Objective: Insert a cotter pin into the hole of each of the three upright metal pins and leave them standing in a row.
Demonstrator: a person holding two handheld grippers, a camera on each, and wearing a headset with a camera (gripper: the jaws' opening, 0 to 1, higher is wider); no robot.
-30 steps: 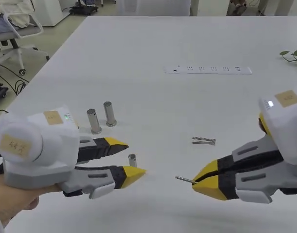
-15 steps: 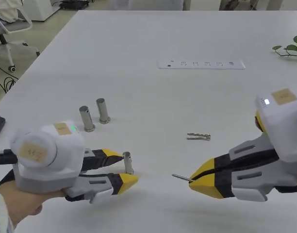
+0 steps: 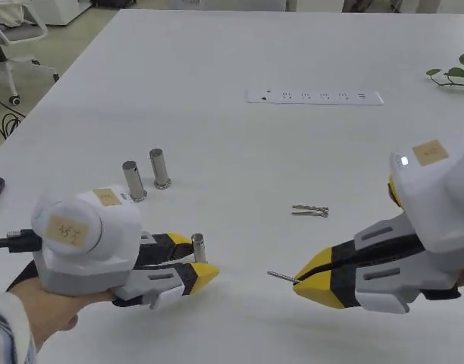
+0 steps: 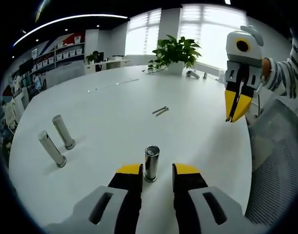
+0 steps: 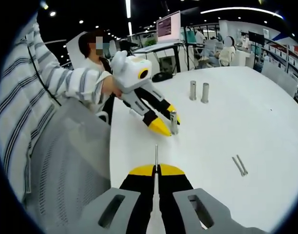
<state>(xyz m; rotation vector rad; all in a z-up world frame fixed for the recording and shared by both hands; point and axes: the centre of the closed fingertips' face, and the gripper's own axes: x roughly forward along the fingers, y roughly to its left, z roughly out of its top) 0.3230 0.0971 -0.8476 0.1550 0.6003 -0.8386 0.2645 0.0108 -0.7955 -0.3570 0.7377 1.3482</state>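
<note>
Well apart: left tool (image 3: 200,255), right tool (image 3: 299,282)

My left tongs (image 3: 198,258) and right tongs (image 3: 299,281) match: rounded white housings, grey arms, black jaws tipped in yellow. Tan paper labels (image 3: 67,230) sit on each housing. A small light (image 3: 403,161) glows at nine o'clock of the right label. A black cable (image 3: 8,241) leaves the left housing at nine o'clock. My sleeves (image 5: 71,80) are white with dark stripes.
</note>
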